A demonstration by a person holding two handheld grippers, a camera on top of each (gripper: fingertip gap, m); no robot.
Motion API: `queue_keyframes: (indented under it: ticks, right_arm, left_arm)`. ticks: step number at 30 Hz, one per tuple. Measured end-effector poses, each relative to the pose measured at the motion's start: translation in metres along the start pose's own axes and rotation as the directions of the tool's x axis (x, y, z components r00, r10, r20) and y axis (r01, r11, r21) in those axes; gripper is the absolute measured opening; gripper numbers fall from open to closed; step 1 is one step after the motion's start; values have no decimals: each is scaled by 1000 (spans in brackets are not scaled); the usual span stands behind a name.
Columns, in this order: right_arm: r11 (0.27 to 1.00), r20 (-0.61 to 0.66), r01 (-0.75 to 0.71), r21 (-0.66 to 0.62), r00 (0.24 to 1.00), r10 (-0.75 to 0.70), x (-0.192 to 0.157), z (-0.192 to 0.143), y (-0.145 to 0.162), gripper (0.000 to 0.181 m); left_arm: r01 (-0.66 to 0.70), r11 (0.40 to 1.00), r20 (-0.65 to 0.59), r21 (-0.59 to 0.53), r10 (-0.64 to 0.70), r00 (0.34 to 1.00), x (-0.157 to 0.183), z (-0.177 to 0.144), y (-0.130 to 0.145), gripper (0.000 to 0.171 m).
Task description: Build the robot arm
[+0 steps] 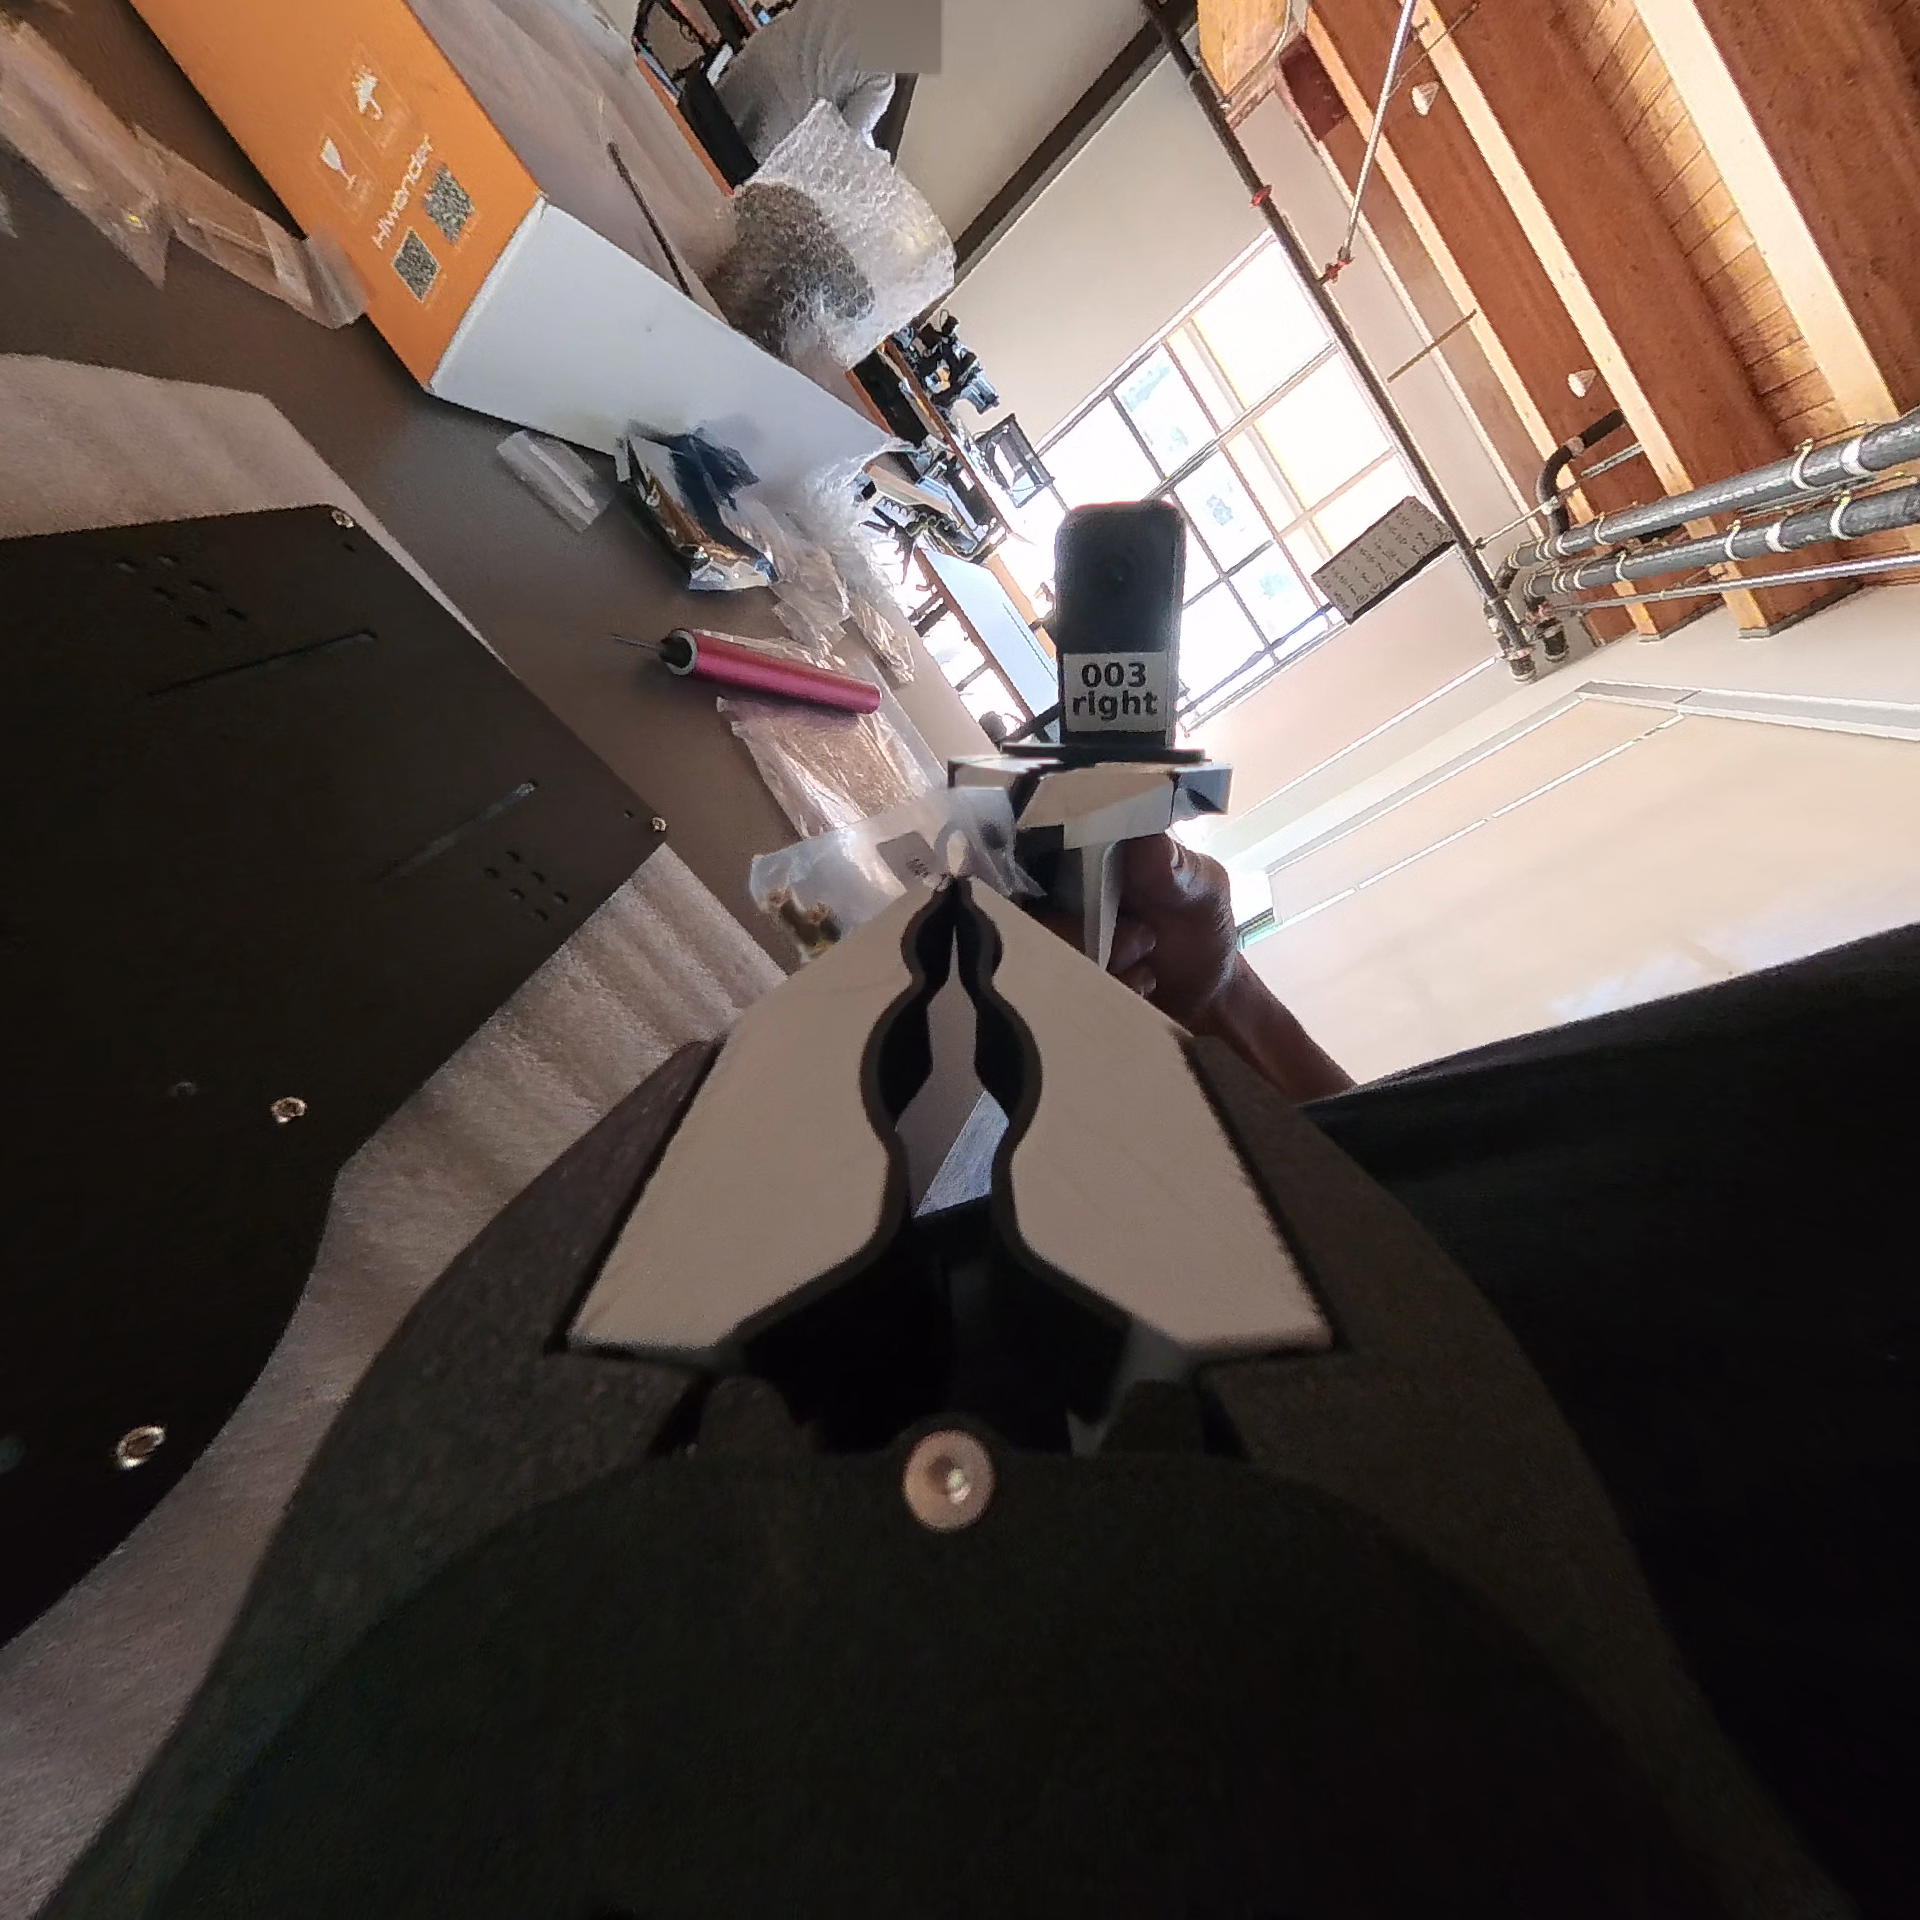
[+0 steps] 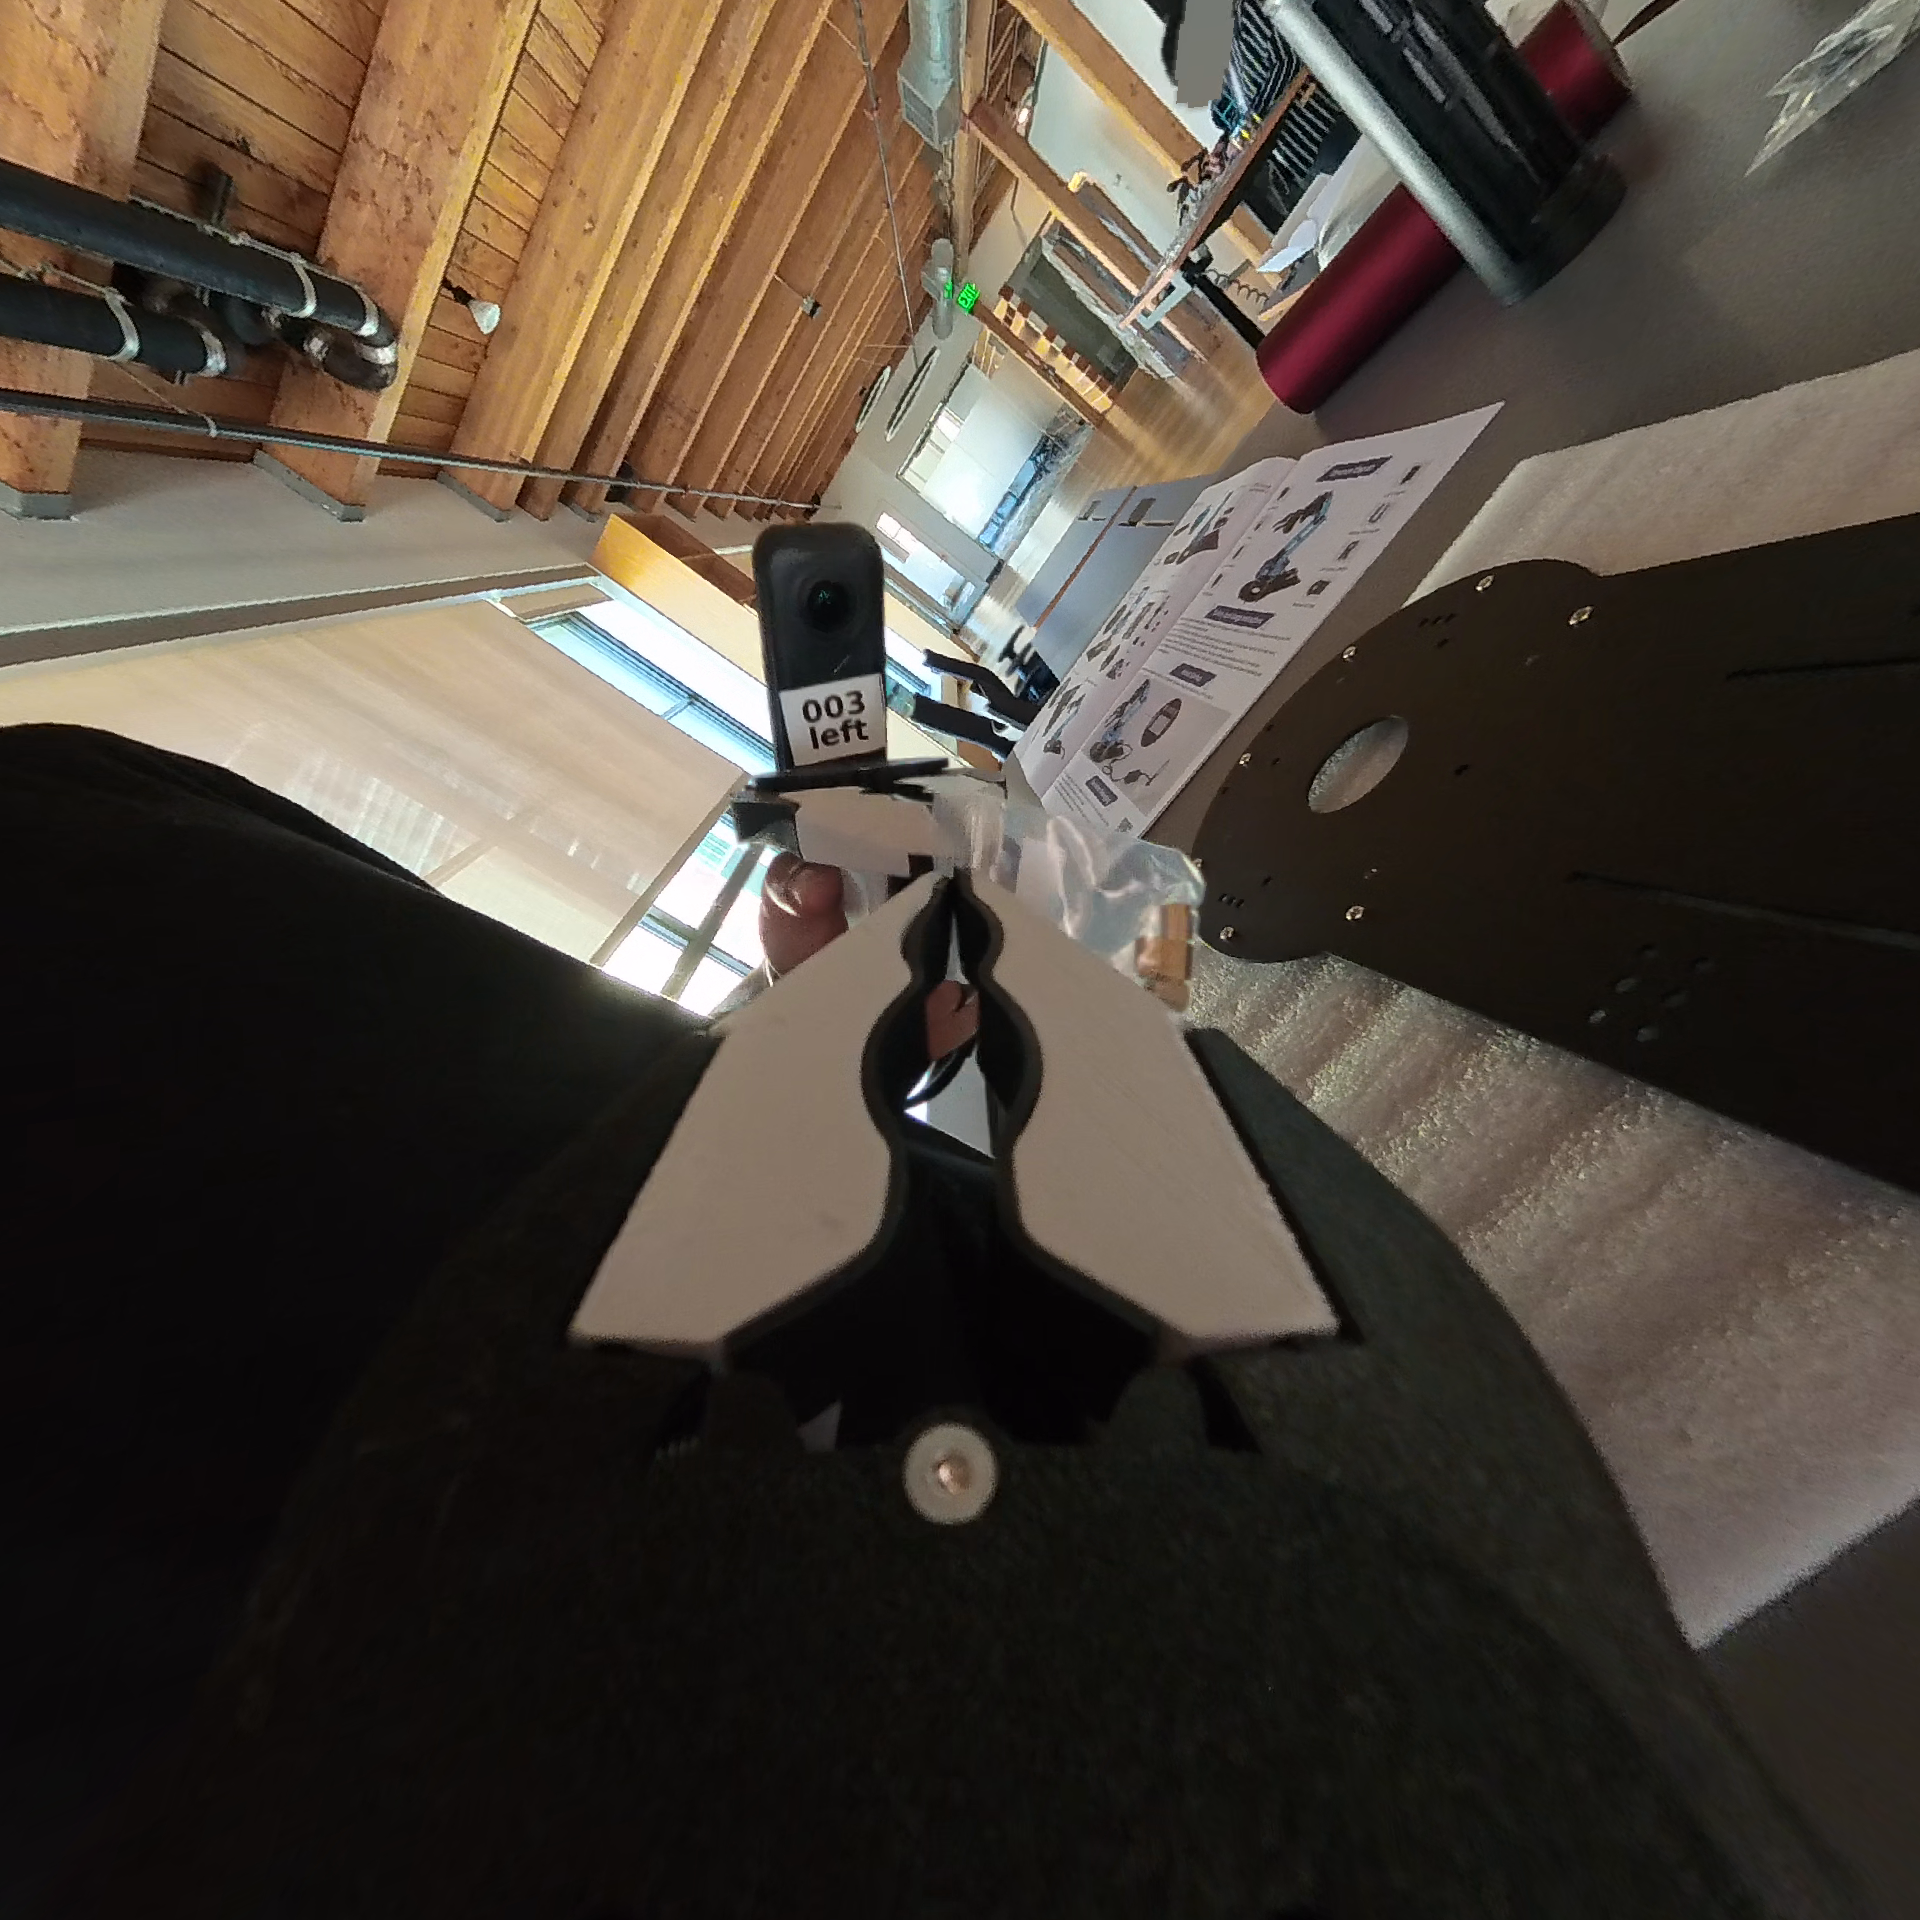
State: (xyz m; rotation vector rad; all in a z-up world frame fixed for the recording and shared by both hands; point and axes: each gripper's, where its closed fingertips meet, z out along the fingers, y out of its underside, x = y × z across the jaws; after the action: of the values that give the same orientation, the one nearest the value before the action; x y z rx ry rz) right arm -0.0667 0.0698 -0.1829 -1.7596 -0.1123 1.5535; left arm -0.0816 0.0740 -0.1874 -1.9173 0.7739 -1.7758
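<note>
Left gripper (image 1: 958, 902): fingers drawn together at the tips, pinching the edge of a small clear plastic bag (image 1: 883, 868). Held up off the desk (image 1: 436, 457), view strongly tilted.
Right gripper (image 2: 951, 896): fingers likewise closed at the tips, on the same clear bag (image 2: 1117, 883) from the opposite side. The two grippers face each other, tips nearly meeting.
Clear plastic bag: crumpled, hangs between the two grippers above the foam sheet (image 1: 644, 997); small brass-coloured parts (image 1: 805, 923) sit in its lower end.
Opposite gripper, left view: right gripper's body (image 1: 1091, 790) carries a black camera (image 1: 1117, 582) with a white label; a person's hand (image 1: 1174, 935) grips its handle.
Opposite gripper, right view: left gripper's black camera (image 2: 821, 634) with a white label, and a thumb (image 2: 800, 904) below it.
Black metal plate (image 2: 1558, 790): flat on the foam sheet (image 2: 1558, 1195), drilled with small holes, slots and one round opening, just beside the bag.
Printed instruction sheet (image 2: 1226, 634): lies on the desk beyond the plate.
Pink cylinder (image 1: 774, 670): lies on the desk, well apart from the grippers.
Orange and white box (image 1: 416, 187): at the far end of the desk, with a bubble-wrap bundle (image 1: 831, 249) beside it.
Foil pouch (image 1: 696, 509): on the desk among loose clear bags.
</note>
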Motion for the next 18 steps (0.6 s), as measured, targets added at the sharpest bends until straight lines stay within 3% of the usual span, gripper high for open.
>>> queue_keyframes:
  ticks: [6, 9, 13, 15, 18]
  right_arm:
    - [1000, 23, -6, -9, 1000, 7, -5, 7, 3, 0]
    - [1000, 32, -4, -10, 999, 4, -9, 10, 4, 0]
    - [1000, 27, -2, -11, 1000, 2, -8, 12, 5, 0]
    - [1000, -31, 21, -19, 999, -22, 1, 9, 5, 0]
    - [977, -261, 173, -127, 944, -201, 33, 0, 9, 0]
  left_arm:
    - [-35, 999, -38, -10, 35, 999, 12, 4, 4, 0]
    - [-51, 999, -41, -5, 51, 998, 16, 6, 4, 12]
    - [-39, 999, -31, -5, 39, 999, 15, 7, 4, 13]
    - [-33, 999, -5, -15, 33, 999, 10, 4, 4, 12]
    - [-82, 996, 89, -44, 86, 992, -3, -9, 7, 12]
